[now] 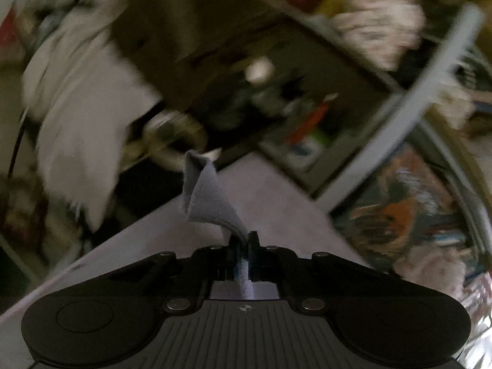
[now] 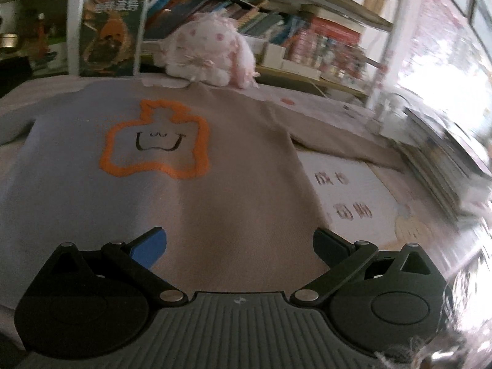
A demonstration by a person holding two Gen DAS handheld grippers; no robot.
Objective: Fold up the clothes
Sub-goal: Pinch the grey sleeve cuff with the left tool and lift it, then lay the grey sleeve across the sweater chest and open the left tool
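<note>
Two grippers, one garment. Nearest in the left wrist view, the left gripper (image 1: 243, 246) has its jaws pinched fully together on a bit of grey-blue cloth (image 1: 209, 196); a fold of it stands up in front of the fingertips and a strip runs back between them. Whether this is a cuff, a hem corner or some other edge of the sweater cannot be told, as the view beyond is smeared. Under it lies the pale table (image 1: 270, 190), then a white cloth (image 1: 80, 117) and dark, cluttered shelves.

Nearest in the right wrist view, the right gripper (image 2: 240, 246) stands wide open with nothing between its fingers, just above the lower part of the sweater (image 2: 233, 203). The sweater lies flat and face up on the table, its orange outline with a smiling face (image 2: 156, 141) readable from this side. Its long axis runs away from the camera, hem near, neck far; one sleeve (image 2: 338, 141) reaches out to the right. Past the neck sit a pink-and-white soft toy (image 2: 209, 55) and a bookshelf (image 2: 276, 21).

Step in hand, by judgement: the first fold, with the left side gripped and lifted. The next move likely calls for the right gripper to close on the near hem or right edge, so both sides travel together.
</note>
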